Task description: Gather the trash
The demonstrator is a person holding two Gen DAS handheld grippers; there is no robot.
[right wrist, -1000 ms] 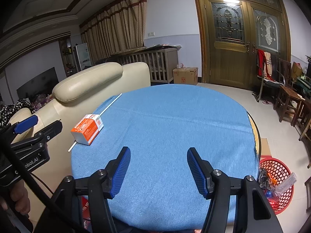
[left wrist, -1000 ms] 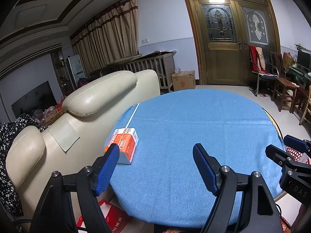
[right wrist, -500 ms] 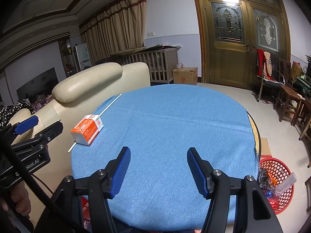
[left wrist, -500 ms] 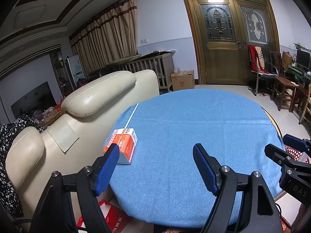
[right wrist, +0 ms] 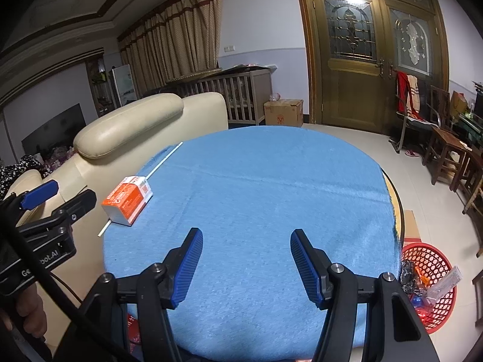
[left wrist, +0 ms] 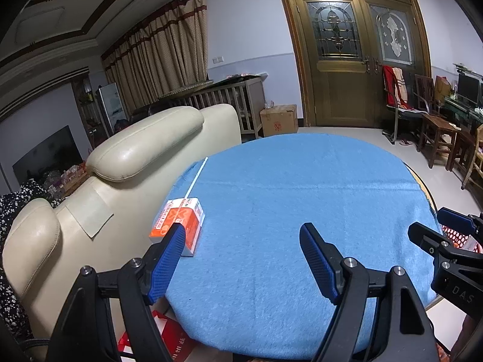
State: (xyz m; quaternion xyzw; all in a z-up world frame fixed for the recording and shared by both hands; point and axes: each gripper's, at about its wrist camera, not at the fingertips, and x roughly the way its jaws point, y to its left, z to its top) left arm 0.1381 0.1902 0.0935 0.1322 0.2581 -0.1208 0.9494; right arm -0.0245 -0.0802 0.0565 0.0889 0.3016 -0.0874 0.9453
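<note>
An orange and white carton (left wrist: 184,223) (right wrist: 128,199) lies at the left edge of the round table under a blue cloth (left wrist: 302,199) (right wrist: 265,187). A thin white stick (left wrist: 196,178) (right wrist: 164,160) lies by it along that edge. My left gripper (left wrist: 241,259) is open and empty, its left fingertip just in front of the carton. My right gripper (right wrist: 244,262) is open and empty over the near middle of the cloth. A red mesh trash basket (right wrist: 434,280) with wrappers in it stands on the floor to the right.
A cream leather sofa (left wrist: 126,169) backs against the table's left side. A red box (left wrist: 160,335) lies on the floor below the near edge. Wooden chairs (right wrist: 446,150) stand at the right, a cardboard box (right wrist: 283,111) by the door.
The left gripper has shifted slightly left and forward toward the carton. The right gripper has barely moved. Both stay open.
</note>
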